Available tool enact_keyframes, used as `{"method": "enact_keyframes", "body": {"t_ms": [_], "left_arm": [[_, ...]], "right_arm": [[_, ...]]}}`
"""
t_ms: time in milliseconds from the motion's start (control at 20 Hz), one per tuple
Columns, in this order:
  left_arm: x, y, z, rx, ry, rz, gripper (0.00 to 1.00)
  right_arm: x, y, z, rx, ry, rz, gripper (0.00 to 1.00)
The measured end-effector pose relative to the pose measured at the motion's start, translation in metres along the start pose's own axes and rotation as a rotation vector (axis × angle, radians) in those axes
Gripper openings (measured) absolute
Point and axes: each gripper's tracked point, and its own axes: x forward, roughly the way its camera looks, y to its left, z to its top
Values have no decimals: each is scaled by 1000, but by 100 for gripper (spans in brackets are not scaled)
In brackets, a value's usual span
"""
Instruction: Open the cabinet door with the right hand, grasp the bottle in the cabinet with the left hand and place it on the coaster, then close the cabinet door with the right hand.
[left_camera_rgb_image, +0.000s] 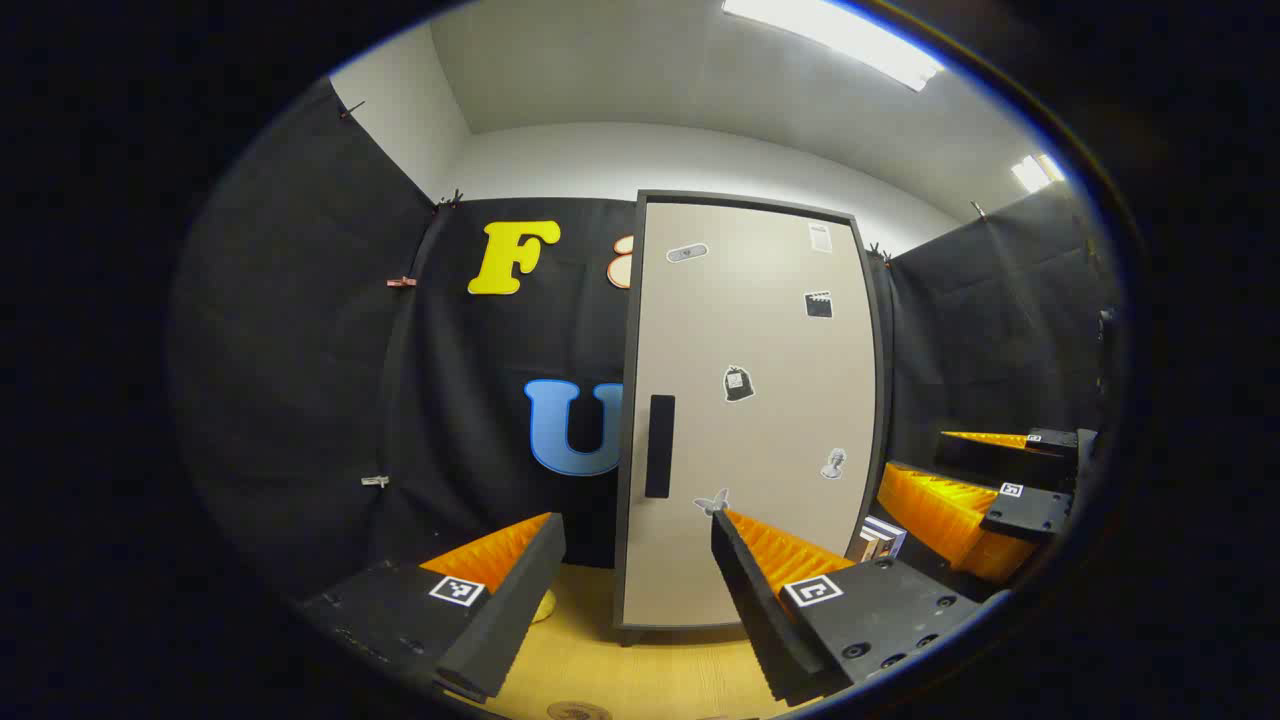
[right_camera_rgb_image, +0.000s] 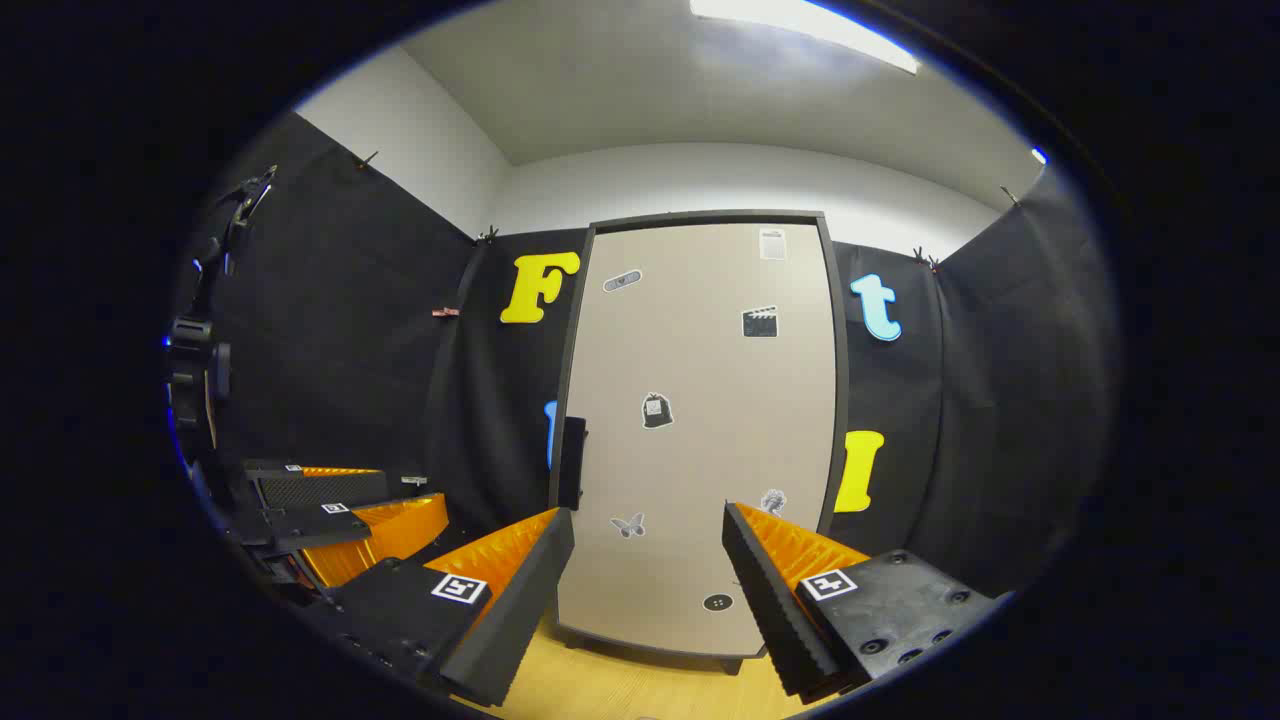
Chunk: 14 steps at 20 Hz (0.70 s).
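Your right gripper (right_camera_rgb_image: 648, 590) and left gripper (left_camera_rgb_image: 635, 590) both gape wide, holding nothing. Ahead on the table (right_camera_rgb_image: 610, 690), the cabinet door (right_camera_rgb_image: 700, 420) is closed, handle (right_camera_rgb_image: 574, 462) untouched; the bottle presumably sits hidden inside. Every step remains.

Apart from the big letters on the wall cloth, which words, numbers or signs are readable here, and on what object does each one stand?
No text can be read.
Too small: print on the white paper sticker, top of the cabinet door.
No legible writing: the clapperboard sticker, same door.
Pattern, no letters: the square marker on the right gripper.
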Motion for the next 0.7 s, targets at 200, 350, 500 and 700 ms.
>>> {"method": "enact_keyframes", "body": {"t_ms": [200, 350, 500, 700], "left_arm": [[-1, -2, 4, -5, -10, -3, 93], [1, -7, 4, 8, -9, -9, 93], [3, -14, 3, -17, 0, -18, 93], [3, -10, -1, -15, 4, -3, 93]], "right_arm": [[-1, -1, -2, -9, 5, 8, 98], [-4, 5, -3, 46, 9, 54, 98], [-3, -2, -6, 41, 25, 51, 98], [2, 0, -16, 31, 55, 80, 98]]}}
